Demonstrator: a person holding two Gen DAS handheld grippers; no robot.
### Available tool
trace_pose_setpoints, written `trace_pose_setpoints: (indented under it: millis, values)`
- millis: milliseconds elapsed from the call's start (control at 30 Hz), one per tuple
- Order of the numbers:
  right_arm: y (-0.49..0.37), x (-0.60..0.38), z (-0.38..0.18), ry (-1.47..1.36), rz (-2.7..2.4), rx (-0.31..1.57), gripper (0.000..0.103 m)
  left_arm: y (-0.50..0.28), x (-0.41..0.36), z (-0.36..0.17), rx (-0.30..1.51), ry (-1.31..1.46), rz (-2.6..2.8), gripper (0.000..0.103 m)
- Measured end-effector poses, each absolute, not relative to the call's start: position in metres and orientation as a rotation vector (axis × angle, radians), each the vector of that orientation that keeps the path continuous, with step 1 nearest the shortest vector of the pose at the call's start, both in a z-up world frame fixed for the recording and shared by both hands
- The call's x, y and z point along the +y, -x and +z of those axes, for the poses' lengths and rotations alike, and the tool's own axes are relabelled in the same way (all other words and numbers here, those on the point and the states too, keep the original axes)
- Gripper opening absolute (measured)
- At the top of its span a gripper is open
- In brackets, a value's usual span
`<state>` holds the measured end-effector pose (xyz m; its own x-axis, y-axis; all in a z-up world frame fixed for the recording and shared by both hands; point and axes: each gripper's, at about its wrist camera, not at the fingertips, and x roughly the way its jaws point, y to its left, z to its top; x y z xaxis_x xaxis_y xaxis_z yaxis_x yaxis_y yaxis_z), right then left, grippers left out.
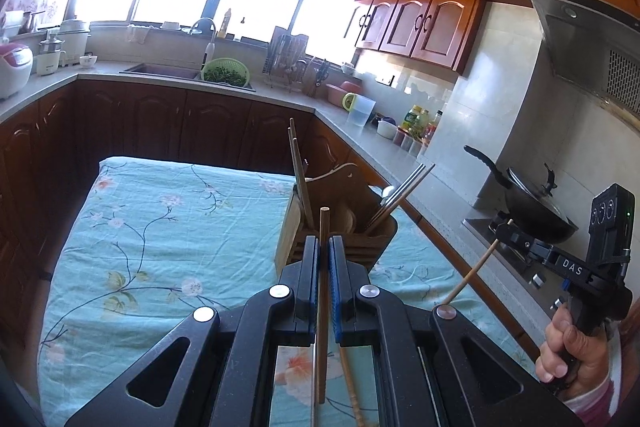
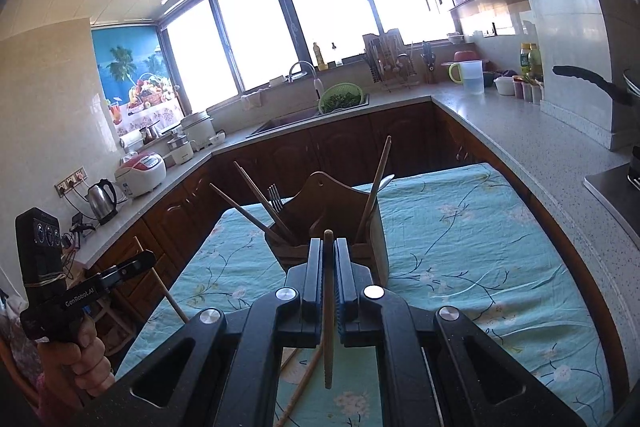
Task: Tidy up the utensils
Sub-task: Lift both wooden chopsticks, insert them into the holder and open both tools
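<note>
A wooden utensil holder (image 1: 340, 223) stands on the floral cloth and holds chopsticks, a spoon and a fork; it also shows in the right wrist view (image 2: 332, 219). My left gripper (image 1: 324, 247) is shut on a wooden chopstick (image 1: 323, 287), held upright just in front of the holder. My right gripper (image 2: 329, 247) is shut on another wooden chopstick (image 2: 329, 307), also close before the holder. The right gripper appears at the right of the left wrist view (image 1: 560, 259), the left gripper at the left of the right wrist view (image 2: 80, 291). A loose chopstick (image 2: 304, 383) lies on the cloth below.
The table with the teal floral cloth (image 1: 160, 247) sits between kitchen counters (image 2: 540, 147). A black wok (image 1: 532, 203) sits on the stove at the right. A sink with a green colander (image 1: 226, 71) is at the back under the windows.
</note>
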<state>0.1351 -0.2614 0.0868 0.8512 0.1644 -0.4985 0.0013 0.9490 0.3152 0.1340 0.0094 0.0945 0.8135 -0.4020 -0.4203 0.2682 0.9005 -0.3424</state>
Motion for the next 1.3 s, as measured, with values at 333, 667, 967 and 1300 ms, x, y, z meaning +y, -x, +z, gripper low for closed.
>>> trace_pose_setpoints:
  millis: [333, 667, 967, 1300]
  values:
    - [-0.148, -0.269, 0.106, -0.303, 0.068, 0.491, 0.005, -0.145, 0.006, 0.117, 0.413, 0.266, -0.356, 0.003]
    - [-0.186, -0.288, 0.15, -0.32, 0.023, 0.334, 0.005, -0.181, -0.006, 0.15, 0.235, 0.299, -0.324, 0.003]
    - [-0.232, -0.289, 0.147, -0.294, -0.023, 0.292, 0.005, -0.226, -0.044, 0.12, 0.141, 0.274, -0.228, 0.003]
    - [-0.244, -0.285, 0.085, -0.315, -0.031, 0.377, 0.005, -0.247, -0.078, 0.049, 0.26, 0.259, -0.226, 0.003]
